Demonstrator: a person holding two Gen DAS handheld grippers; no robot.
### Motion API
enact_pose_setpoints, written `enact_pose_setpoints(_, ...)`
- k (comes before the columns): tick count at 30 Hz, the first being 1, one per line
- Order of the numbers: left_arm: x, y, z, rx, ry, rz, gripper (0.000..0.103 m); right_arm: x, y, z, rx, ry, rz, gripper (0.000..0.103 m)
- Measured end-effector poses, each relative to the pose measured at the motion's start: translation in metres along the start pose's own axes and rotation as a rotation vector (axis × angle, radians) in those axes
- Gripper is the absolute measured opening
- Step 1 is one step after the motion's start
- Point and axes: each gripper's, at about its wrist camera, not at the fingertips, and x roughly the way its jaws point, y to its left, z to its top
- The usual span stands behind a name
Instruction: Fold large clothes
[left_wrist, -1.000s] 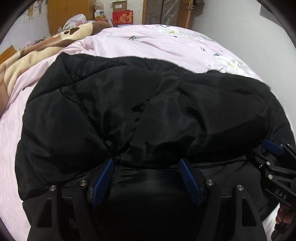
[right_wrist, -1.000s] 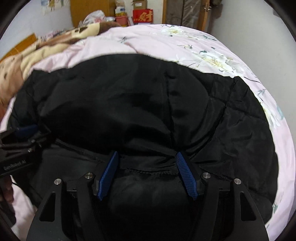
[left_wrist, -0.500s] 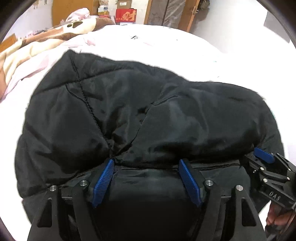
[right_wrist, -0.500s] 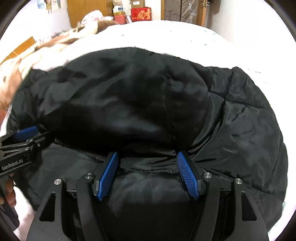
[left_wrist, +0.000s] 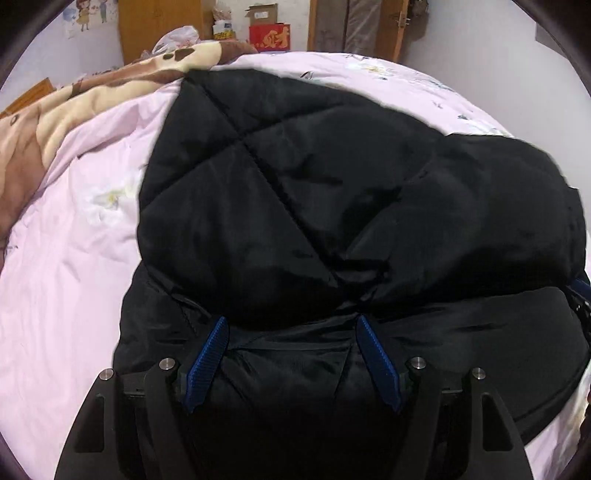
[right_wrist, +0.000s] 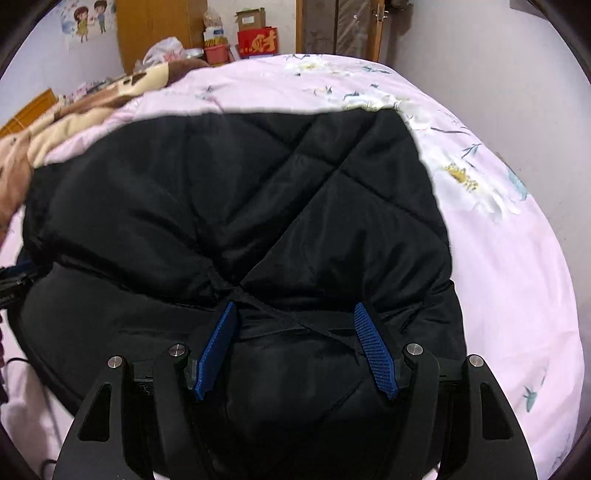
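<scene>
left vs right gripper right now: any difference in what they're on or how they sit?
The left gripper sits at the black jacket's left side, bare pink bedsheet on its outer left; the right gripper sits at the jacket's right side, floral sheet on its outer right. A stitched seam crossing lies just ahead of the right gripper's left finger; the left shows smooth folded fabric. Both have jaws spread with jacket fabric between the blue pads.
</scene>
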Motion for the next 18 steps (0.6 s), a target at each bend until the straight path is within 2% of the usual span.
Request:
enact_pose_setpoints(3,0.004,0.003,-0.004,0.012,-0.019,0.021,0.073,0.013,0.004,-0.005,0.024,0.018,-0.004,0.067)
enact_pose_setpoints(9,-0.005,0.005,-0.007,-0.001,-0.039,0.037,0.072,0.011,0.011,-0.006,0.009,0.015,-0.02,0.067)
enact_pose_setpoints(12,-0.022,-0.009,-0.012,0.017,-0.052,0.035,0.072,0.001,0.011,-0.002,-0.012,0.03,-0.018,0.067)
enact_pose_setpoints(18,-0.057,0.001,-0.006,0.086,-0.105,0.061,0.072,-0.034,0.006,0.003,-0.034,-0.022,0.019,0.068)
